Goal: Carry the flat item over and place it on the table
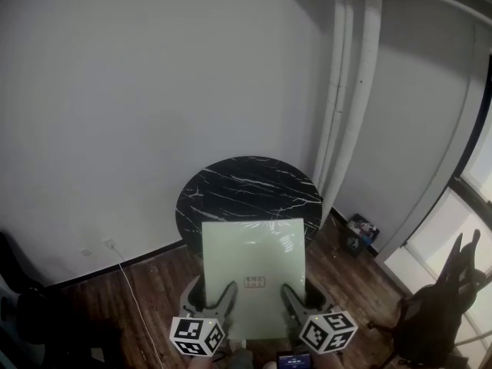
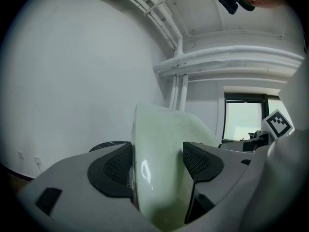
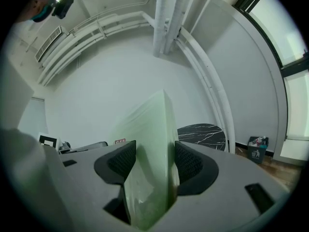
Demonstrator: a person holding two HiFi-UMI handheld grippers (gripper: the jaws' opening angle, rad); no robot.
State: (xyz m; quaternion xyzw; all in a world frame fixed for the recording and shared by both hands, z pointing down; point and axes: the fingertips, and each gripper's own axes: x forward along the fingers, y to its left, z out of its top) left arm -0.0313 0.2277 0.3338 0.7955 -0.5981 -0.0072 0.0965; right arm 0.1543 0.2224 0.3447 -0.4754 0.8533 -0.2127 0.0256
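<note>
A pale green flat board [image 1: 252,267] hangs level in the air, its far edge over the near rim of the round black marble table [image 1: 246,187]. My left gripper [image 1: 217,302] is shut on the board's near left edge, my right gripper [image 1: 294,300] shut on its near right edge. In the left gripper view the board [image 2: 159,163] stands edge-on between the black pads [image 2: 116,170]. In the right gripper view the board [image 3: 149,163] fills the gap between the pads [image 3: 188,166], with the table [image 3: 203,134] beyond.
White walls meet behind the table, with white pipes [image 1: 346,91] running up the corner. A small bin [image 1: 360,233] sits on the wood floor right of the table. A dark office chair [image 1: 442,306] stands at right by the window. A cable [image 1: 127,283] trails across the floor at left.
</note>
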